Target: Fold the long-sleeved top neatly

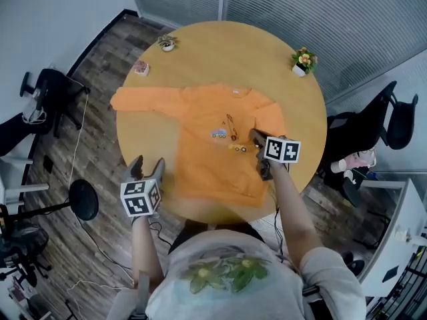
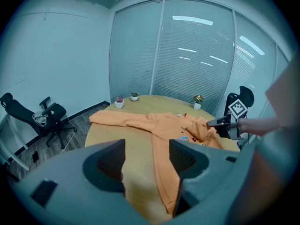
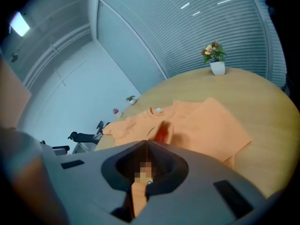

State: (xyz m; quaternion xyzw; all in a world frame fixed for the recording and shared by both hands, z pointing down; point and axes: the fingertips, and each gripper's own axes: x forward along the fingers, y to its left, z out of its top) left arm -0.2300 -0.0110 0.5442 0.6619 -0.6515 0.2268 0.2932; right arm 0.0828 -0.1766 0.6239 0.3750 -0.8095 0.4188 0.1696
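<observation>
An orange long-sleeved top (image 1: 207, 145) lies flat on the round wooden table (image 1: 220, 52), with one sleeve stretched out to the left (image 1: 143, 101). The other sleeve is drawn in over the chest. My right gripper (image 1: 256, 139) sits over the right part of the chest, shut on a strip of the orange fabric; in the right gripper view that strip runs through the jaws (image 3: 146, 146). My left gripper (image 1: 148, 167) hovers open over bare table just left of the top's lower edge. Nothing is between its fingers (image 2: 146, 158), and the top (image 2: 164, 125) lies ahead of them.
Two small potted plants (image 1: 303, 61) (image 1: 167, 43) and a small pink item (image 1: 141, 68) stand near the table's far rim. Office chairs stand on the floor at the left (image 1: 57, 89) and the right (image 1: 373, 122). The person's torso is at the table's near edge.
</observation>
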